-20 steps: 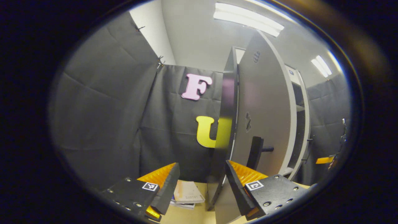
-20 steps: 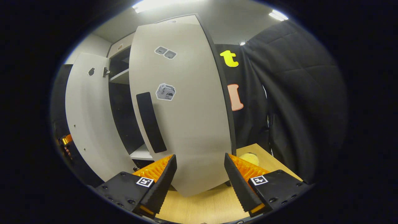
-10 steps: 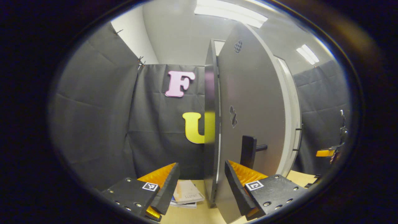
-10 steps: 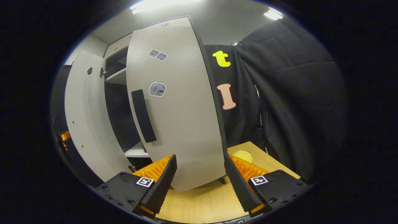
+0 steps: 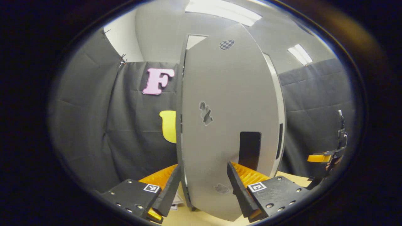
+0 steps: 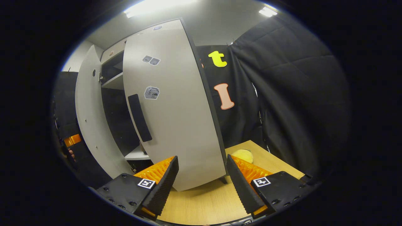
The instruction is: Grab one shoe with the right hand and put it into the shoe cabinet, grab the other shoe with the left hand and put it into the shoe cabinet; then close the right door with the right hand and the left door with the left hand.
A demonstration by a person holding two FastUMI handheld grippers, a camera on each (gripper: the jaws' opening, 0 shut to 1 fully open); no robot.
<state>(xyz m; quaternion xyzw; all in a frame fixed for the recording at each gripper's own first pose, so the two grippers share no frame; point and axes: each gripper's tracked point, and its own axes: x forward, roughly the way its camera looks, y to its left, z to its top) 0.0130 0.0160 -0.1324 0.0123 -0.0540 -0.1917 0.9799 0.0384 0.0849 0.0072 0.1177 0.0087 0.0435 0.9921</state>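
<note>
grey left door hiding cabinet interior, between spread fingers of empty left claw; right claw likewise agape

We see each hand-held gripper built on black plates studded with screws. Each plate carries a small square black-and-white marker. Ribbing lines the fingers' inner faces.

Pale grey left door, black handle, light wood table, yellow ball

Shoe cabinet interior mostly hidden behind right door; shoes unseen.
</note>
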